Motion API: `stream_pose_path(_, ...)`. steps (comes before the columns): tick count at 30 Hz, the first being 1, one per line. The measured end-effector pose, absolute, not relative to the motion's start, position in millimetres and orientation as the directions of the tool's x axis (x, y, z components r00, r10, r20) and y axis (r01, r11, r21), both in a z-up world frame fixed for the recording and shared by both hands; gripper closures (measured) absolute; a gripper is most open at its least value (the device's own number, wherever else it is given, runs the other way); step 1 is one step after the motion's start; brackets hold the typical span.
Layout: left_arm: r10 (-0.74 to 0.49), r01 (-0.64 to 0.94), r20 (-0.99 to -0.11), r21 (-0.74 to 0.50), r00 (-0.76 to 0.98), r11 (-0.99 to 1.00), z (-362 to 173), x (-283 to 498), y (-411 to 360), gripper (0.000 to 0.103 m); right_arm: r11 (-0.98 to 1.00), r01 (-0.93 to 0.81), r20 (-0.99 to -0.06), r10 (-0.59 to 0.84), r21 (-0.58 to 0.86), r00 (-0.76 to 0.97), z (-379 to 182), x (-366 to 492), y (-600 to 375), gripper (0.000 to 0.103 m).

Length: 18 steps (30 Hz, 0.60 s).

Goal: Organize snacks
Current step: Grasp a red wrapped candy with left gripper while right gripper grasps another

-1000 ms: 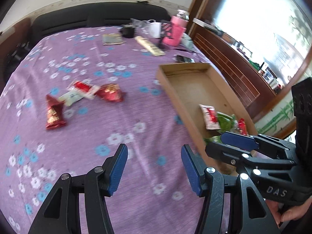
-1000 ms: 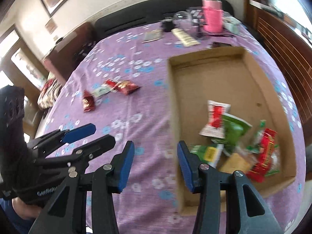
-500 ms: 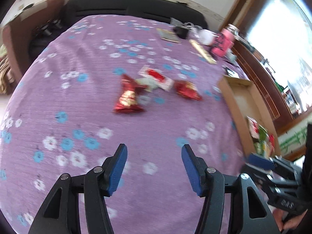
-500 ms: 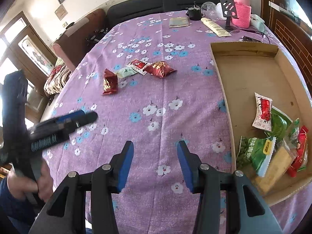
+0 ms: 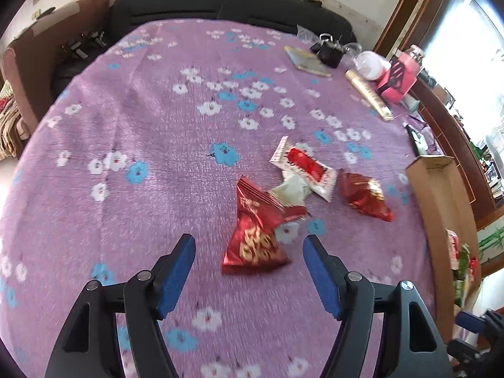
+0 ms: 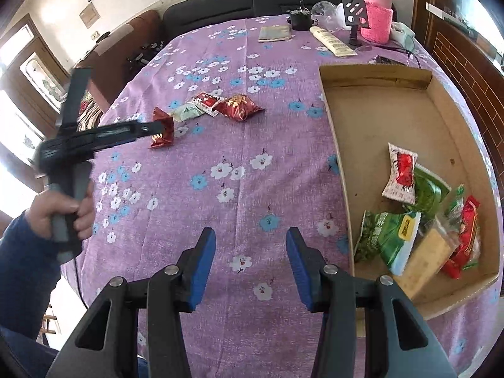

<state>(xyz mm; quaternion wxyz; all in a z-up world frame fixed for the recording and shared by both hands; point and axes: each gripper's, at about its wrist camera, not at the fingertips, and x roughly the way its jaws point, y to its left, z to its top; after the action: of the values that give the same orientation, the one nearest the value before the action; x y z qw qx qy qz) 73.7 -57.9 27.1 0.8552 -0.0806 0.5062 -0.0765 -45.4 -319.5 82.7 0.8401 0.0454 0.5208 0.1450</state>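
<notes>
Red foil packet: lying flat on the purple flowered cloth, just ahead of the left jaws and in line with the gap between them, its wide crimped end nearest, its narrow end pointing away.
How it is likely handling: looking light, puffy and crinkly; I would guess the foil is slick and giving way under pressure, and whatever is inside may be crushing easily.
Where to take hold: probably across the flat crimped seam at the near end, or lightly across the middle, where the film is folding instead of sliding out.
Left gripper: its jaws have just been opening and are standing spread wide, nothing between the pads, pointing steeply down at the packet.
Neighbours beyond the jaws: a pale green sachet is touching the packet's far end, a white-and-red sachet is lying over it, and a second red foil packet is sitting off to the right, apart.
Risk: closing too far forward may be catching the pale sachet as well.
Cardboard tray: lying right of the right jaws, several snacks already gathering in its near corner.
Right gripper: hanging over bare cloth, jaws parted and gripping nothing.
Person's hand: holding the left tool's handle.
</notes>
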Motion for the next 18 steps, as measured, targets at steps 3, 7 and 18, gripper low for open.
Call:
stream_pose_path(3,-0.203,0.044,-0.852,-0.208,0.483,0.977,19,81,-57,0.037,0.949,-0.200,-0.858,0.309,0.246,0.410,89,-38,-320,0.058)
stream_pose_path(7,-0.198,0.052,-0.847,-0.198,0.493,0.979,19,84,-58,0.066,0.939,-0.204,-0.848,0.339,0.278,0.407,99,-17,-315,0.058)
stream_pose_path(18,-0.214,0.029,-0.862,-0.226,0.460,0.974,19,24,-44,0.070,0.910,-0.244,-0.837,0.406,0.334,0.368,86,111,-282,0.053)
